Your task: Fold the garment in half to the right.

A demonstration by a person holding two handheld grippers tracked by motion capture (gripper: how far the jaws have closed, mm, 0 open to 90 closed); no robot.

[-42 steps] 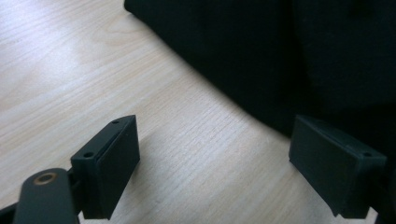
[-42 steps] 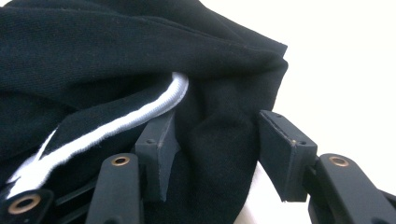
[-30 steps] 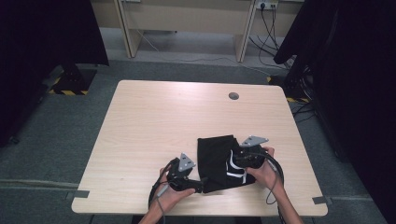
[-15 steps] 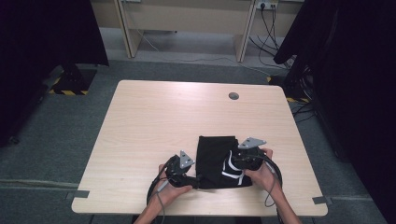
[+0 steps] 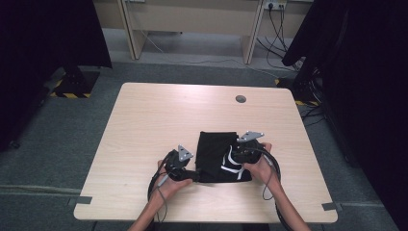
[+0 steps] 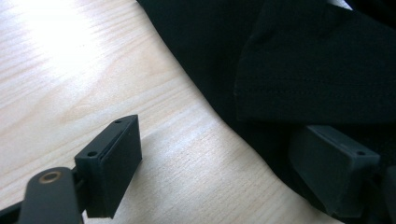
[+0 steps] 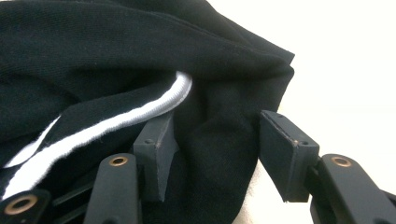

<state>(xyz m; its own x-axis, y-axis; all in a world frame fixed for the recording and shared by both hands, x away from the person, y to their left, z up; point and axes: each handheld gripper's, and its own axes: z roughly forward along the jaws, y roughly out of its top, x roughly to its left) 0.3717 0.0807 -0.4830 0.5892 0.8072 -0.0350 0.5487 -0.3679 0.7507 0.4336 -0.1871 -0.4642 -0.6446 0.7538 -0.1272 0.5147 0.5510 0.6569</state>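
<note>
Both hands had drawn slightly toward the near table edge since the earlier frames, and the left gripper (image 5: 185,168) had slid in against the garment's left side, its jaws closing a little on the way. The folded black fabric garment with white stripe trim (image 5: 219,154) lay on the near-right part of the pale wooden table (image 5: 159,120), close to its front edge. In the left gripper view the jaws stood spread, one pad over bare wood and the other at the cloth's edge (image 6: 261,121), pinching nothing. The right gripper (image 7: 215,154) sat at the garment's right side with a bunched fold between its jaws; the pads stood part-open on either side of that fold, and whether they truly pressed it could not be told. The likely trouble was a partial catch: if the left jaws closed from there, they might take only the top layer or miss the hem, so the fold would slip open. A loose hold on the right could let the bundle sag or drag toward the front edge, which was near. Behind and to the left the tabletop offered wide bare room, up to the small round cable hole (image 5: 240,99).
</note>
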